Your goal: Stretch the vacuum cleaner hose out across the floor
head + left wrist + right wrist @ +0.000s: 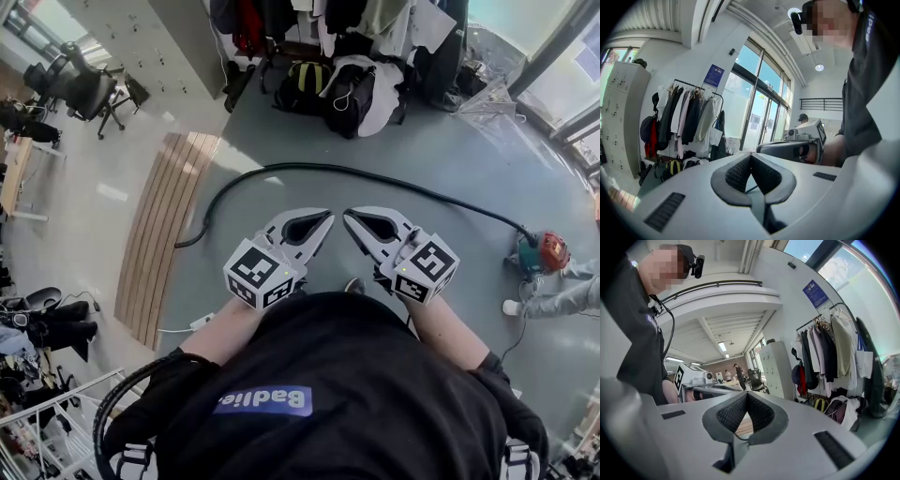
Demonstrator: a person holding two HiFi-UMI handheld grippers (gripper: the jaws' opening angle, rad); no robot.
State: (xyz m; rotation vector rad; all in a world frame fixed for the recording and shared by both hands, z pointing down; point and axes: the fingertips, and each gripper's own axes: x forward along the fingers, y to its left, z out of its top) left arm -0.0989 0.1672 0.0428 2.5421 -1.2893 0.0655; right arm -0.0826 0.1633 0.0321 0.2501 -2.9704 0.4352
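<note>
A black vacuum hose [356,173] lies in a long arc on the grey floor, running from beside the wooden strip at the left to a small red and teal vacuum cleaner [543,253] at the right. I hold both grippers high in front of my chest, well above the floor. My left gripper [327,216] and right gripper [347,217] are tilted toward each other with their tips nearly meeting. The jaws of both are shut with nothing between them; the left gripper [751,156] and the right gripper [746,393] show tips touching.
A wooden slatted strip [164,230] lies on the floor at the left. Bags [347,94] are piled under a coat rack [686,117] at the back. Office chairs [84,89] stand far left. Another person's legs [562,298] are next to the vacuum. Glass doors [759,117] line one wall.
</note>
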